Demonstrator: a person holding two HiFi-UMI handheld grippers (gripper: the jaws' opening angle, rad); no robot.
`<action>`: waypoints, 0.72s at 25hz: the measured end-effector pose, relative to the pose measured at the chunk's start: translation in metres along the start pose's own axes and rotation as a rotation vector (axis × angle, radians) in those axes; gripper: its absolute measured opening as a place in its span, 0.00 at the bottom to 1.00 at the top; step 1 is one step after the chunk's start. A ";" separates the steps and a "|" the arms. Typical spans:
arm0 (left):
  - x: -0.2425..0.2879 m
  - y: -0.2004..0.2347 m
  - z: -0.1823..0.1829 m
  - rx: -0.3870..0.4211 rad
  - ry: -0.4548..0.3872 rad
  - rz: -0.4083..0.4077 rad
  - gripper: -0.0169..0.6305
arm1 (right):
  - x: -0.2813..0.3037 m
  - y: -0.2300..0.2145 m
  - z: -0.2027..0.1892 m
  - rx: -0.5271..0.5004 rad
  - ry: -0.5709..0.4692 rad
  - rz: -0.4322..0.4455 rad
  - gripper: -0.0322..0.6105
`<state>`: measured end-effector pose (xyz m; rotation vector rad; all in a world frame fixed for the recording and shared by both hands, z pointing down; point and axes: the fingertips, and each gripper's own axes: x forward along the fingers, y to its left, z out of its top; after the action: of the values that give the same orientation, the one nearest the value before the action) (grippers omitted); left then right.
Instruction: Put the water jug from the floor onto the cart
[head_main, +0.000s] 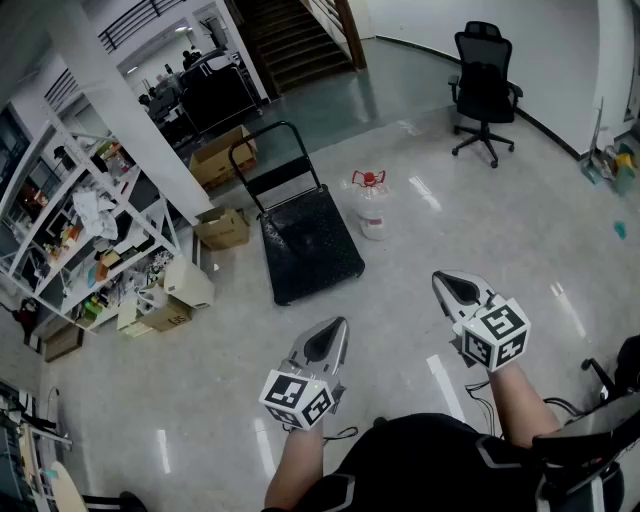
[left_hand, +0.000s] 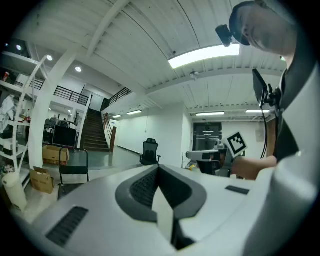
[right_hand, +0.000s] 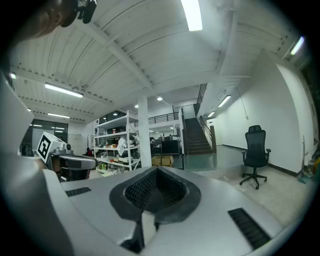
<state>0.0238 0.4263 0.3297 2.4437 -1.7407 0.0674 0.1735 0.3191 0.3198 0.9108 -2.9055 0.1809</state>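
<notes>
A clear water jug (head_main: 372, 208) with a red cap and handle stands upright on the floor, just right of the black flat cart (head_main: 308, 243) with its upright push handle (head_main: 262, 150). The cart (left_hand: 73, 172) also shows at the far left of the left gripper view. My left gripper (head_main: 334, 335) is shut and empty, held well short of the cart's near edge. My right gripper (head_main: 449, 284) is shut and empty too, lower right of the jug. Both point roughly level. The jug is hidden in both gripper views.
A black office chair (head_main: 483, 92) stands at the back right. Cardboard boxes (head_main: 222, 228) and cluttered white shelves (head_main: 70, 235) line the left side. A white pillar (head_main: 122, 110) rises behind the boxes. Stairs (head_main: 290, 40) climb at the back. Shiny floor lies between me and the cart.
</notes>
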 end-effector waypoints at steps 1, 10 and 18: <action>-0.003 0.002 0.005 -0.011 -0.024 0.004 0.02 | 0.000 -0.001 0.001 -0.003 -0.001 -0.001 0.05; 0.002 -0.008 0.008 0.007 -0.030 -0.037 0.02 | -0.004 -0.004 0.003 -0.016 -0.005 -0.023 0.05; 0.007 -0.016 0.004 -0.014 -0.022 -0.058 0.02 | -0.013 -0.011 0.005 0.008 -0.016 -0.045 0.05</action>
<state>0.0413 0.4247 0.3251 2.4920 -1.6723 0.0225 0.1904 0.3171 0.3144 0.9824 -2.8973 0.1824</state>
